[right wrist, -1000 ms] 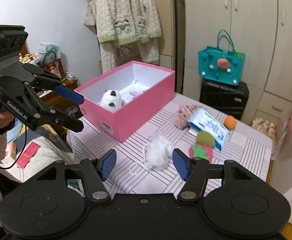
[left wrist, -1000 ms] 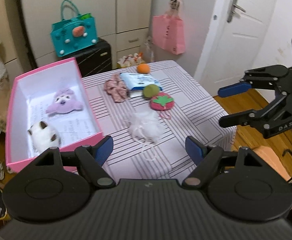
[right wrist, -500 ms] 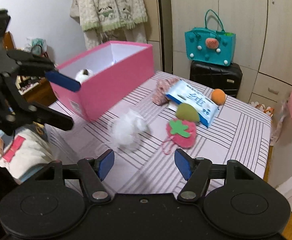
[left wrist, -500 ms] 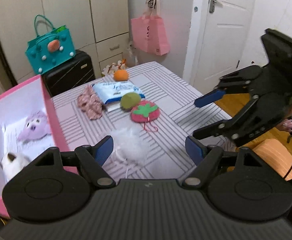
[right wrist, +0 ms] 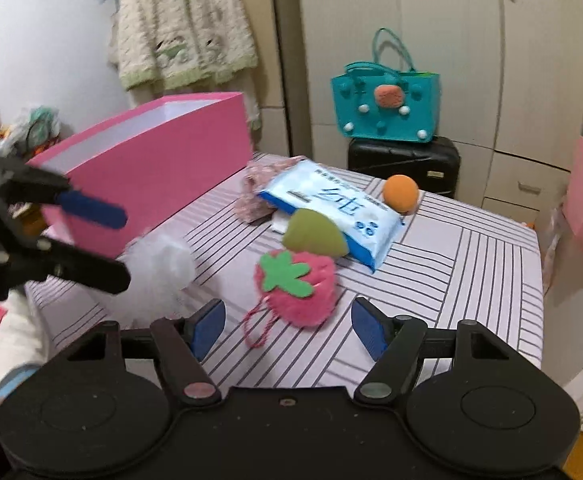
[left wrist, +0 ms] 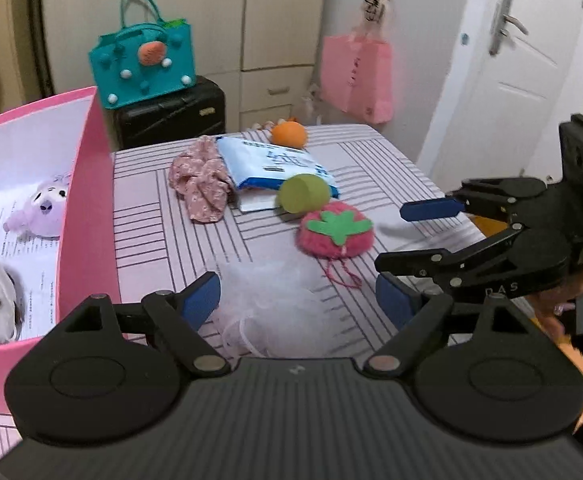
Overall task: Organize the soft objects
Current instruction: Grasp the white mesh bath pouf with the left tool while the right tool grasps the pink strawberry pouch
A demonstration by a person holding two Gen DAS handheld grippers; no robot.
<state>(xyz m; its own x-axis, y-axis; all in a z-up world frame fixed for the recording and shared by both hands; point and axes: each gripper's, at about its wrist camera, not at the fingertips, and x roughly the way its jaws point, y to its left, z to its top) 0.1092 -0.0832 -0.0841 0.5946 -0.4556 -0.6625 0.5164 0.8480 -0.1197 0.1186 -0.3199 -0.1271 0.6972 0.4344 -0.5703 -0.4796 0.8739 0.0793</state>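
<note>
Two sets of tongs, left tongs (left wrist: 297,300) and right tongs (right wrist: 287,328), are seen opening and empty above the table (left wrist: 391,168), where the white mesh puff (left wrist: 267,304) and strawberry plush (right wrist: 297,286) lie, judged light, squashy, best pinched mid-body.

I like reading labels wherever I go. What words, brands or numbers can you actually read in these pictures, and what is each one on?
"DAS": pale letters on the black body of the right gripper, seen from the left wrist.
Wipes packet: large blue characters, too blurred to read.
Printed paper lining the pink box: lines of small text, too small to read.
Pink paper bag: small marks, unreadable.
</note>
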